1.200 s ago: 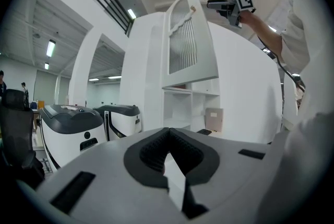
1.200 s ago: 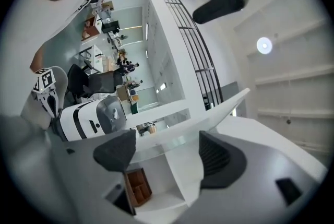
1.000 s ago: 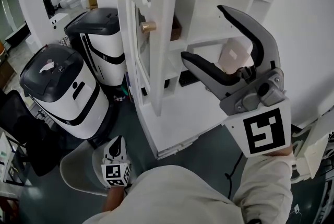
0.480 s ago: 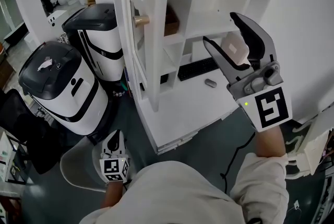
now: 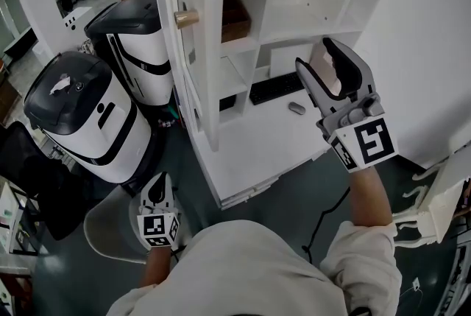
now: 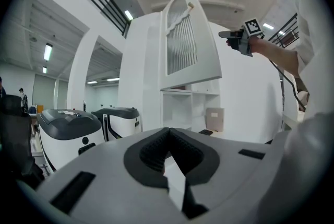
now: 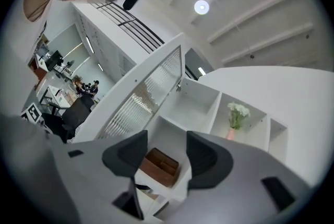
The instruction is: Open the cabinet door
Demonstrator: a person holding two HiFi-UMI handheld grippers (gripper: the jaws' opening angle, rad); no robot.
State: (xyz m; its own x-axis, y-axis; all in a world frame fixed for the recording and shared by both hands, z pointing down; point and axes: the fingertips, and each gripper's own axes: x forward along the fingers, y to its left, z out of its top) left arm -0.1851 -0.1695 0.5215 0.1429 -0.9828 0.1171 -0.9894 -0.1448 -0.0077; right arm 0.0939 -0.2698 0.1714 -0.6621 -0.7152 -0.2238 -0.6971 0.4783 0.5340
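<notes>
Cabinet door [image 5: 210,49]: one, white with a ribbed glass panel. It stands swung wide open from the white shelving, its free edge turned toward the viewer. One brass knob [image 5: 186,18] sticks out from its left face.

Two grippers are in view. The right gripper [image 5: 314,53] is held up in front of the open shelves, right of the door and well apart from it. Its jaws are apart with nothing between them, and they have just been closing. The left gripper [image 5: 156,193] sits low near the person's body, over the dark floor. Its jaws are together and empty.

Inside the shelving there is one brown wooden box [image 5: 234,18] in a compartment just behind the door, and one pink vase [image 7: 230,133] of white flowers higher up. One tan card [image 6: 214,119] leans at the back. On the white counter [image 5: 250,152] at the bottom lie one black keyboard [image 5: 274,88] and one grey mouse [image 5: 296,108], near each other but apart.

Two white machines with black lids [image 5: 73,108] [image 5: 140,34] stand left of the door. The nearer-to-door one is just beside the knob side, leaving a narrow gap there. The front half of the counter is bare. The space between the door and the right gripper is unobstructed.
</notes>
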